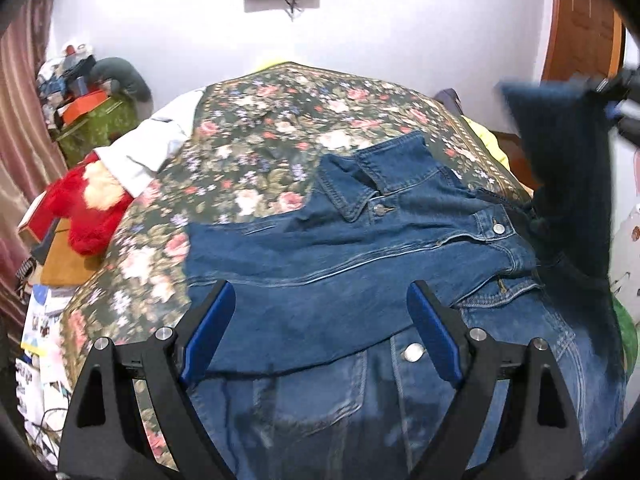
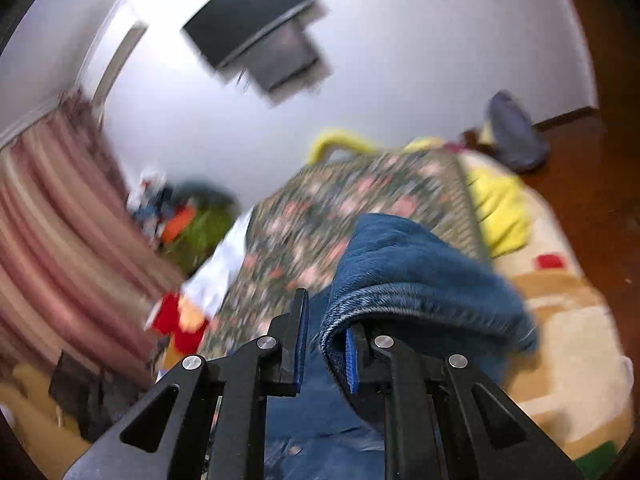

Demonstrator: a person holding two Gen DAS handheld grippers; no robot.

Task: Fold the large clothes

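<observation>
Jacket (image 1: 360, 248) under spread left jaws | sleeve (image 2: 420, 276) draped over right jaws

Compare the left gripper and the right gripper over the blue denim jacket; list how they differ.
The left gripper's jaws stand wide apart; the right gripper's are nearly together. The left gripper holds nothing above the blue denim jacket lying on the floral bedspread; the right gripper carries the jacket's dark denim sleeve, raised off the bed. Both have black fingers with blue pads.
</observation>
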